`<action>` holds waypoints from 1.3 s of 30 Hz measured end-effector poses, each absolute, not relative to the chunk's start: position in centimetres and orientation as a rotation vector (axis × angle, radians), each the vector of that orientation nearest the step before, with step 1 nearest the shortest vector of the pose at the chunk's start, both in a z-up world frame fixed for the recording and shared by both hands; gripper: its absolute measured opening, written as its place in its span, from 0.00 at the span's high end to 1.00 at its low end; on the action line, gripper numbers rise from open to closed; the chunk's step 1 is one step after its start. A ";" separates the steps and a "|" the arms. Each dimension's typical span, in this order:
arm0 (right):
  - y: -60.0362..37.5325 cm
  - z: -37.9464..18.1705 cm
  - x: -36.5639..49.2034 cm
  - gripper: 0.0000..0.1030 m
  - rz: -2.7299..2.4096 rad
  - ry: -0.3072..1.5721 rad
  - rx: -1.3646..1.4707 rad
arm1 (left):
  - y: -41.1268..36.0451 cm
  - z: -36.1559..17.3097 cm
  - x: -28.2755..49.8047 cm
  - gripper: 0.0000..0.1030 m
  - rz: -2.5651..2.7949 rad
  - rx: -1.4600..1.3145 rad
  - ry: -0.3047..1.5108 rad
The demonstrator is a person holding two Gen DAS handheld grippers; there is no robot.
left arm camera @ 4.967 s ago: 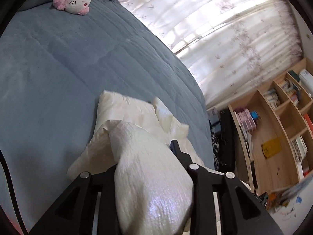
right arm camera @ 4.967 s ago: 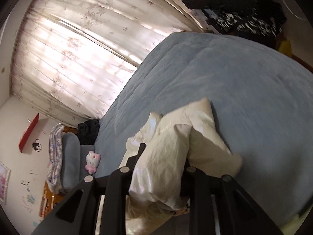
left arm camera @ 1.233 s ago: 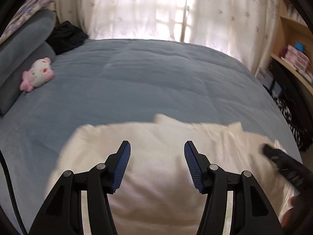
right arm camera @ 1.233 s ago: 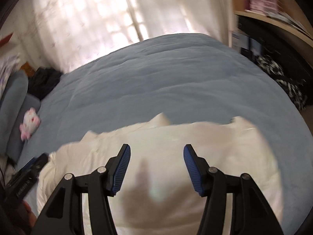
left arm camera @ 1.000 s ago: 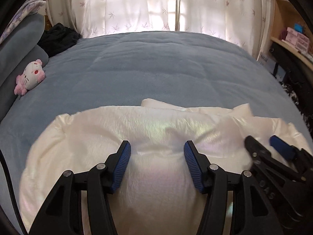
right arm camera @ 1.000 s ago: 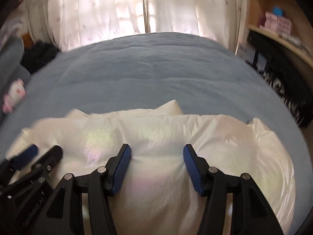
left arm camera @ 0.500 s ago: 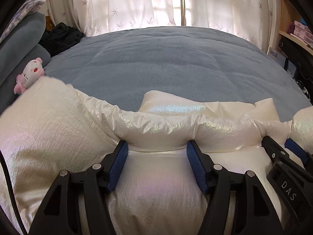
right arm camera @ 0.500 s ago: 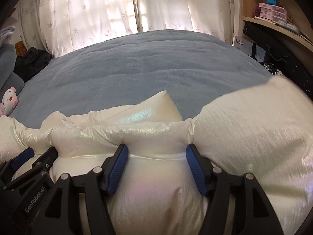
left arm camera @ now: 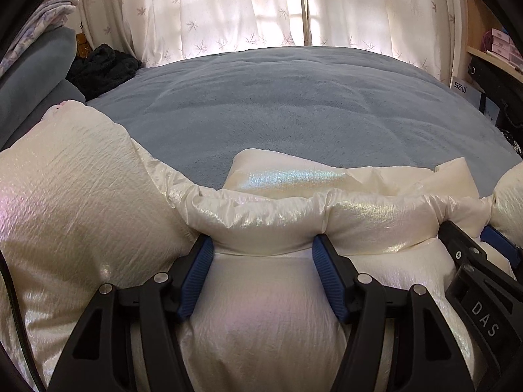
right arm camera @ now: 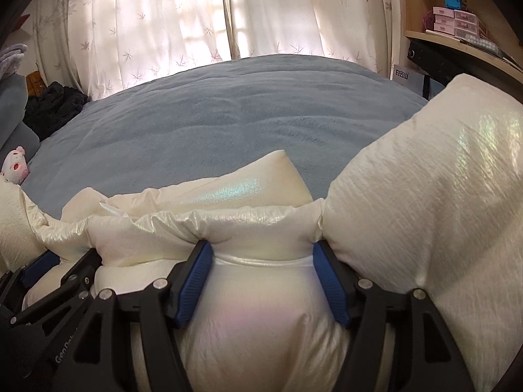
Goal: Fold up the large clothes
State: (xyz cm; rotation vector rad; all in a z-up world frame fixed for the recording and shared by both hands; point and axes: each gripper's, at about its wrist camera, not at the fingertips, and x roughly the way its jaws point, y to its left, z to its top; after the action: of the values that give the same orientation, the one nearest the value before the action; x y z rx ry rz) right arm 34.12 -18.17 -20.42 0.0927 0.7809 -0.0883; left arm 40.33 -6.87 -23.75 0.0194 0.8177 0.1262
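**Side by side, two grippers press into a cream puffer jacket on a blue bed**

Seen along the fingers of the left gripper point(left arm camera: 263, 245), a cream, pearly-sheened puffer jacket point(left arm camera: 261, 320) fills the lower frame, its padded body bulging up between the blue-padded fingers point(left arm camera: 196, 277). The jaws stand spread wide, with a gathered ridge of the fabric lying across their tips; the claw is released rather than clenched, pushed into the padding. One padded section billows up at the far left of this view. The right gripper point(right arm camera: 263, 245) shows the same stance in its own camera: jaws apart, fingers point(right arm camera: 330, 281) sunk either side of a swell of jacket, a large puffed section rising at its right. Each gripper appears at the edge of the other's view, just beside it. The jacket lies at the near edge of a blue-grey bedspread point(left arm camera: 294, 104). Beyond hang pale, leaf-patterned curtains point(right arm camera: 196, 16). A pink-and-white plush toy point(right arm camera: 14, 163) rests near grey pillows, and a dark garment point(left arm camera: 101, 68) sits by them.
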 end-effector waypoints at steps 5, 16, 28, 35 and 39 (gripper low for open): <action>-18.3 -20.7 34.6 0.36 -0.080 0.787 0.104 | -6.7 -23.8 40.4 0.40 0.121 0.011 0.826; -18.7 -20.6 35.3 0.36 -0.057 0.834 0.103 | -6.3 -23.3 41.3 0.40 0.099 0.040 0.889; -24.0 -17.7 36.0 0.39 0.052 0.944 -0.093 | -0.2 -20.7 42.6 0.26 0.152 0.228 0.923; -30.7 -17.7 34.9 0.39 0.008 0.888 0.091 | 6.9 -21.1 42.4 0.24 0.255 0.052 0.938; -32.0 -18.8 33.9 0.39 0.019 0.806 0.209 | 6.7 -22.2 42.3 0.19 0.272 0.047 0.914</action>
State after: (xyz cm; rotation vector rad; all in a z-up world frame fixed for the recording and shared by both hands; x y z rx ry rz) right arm 33.87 -31.97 -18.84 0.2085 0.8062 0.0192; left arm 42.33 6.74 -22.18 0.0470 0.9136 0.2723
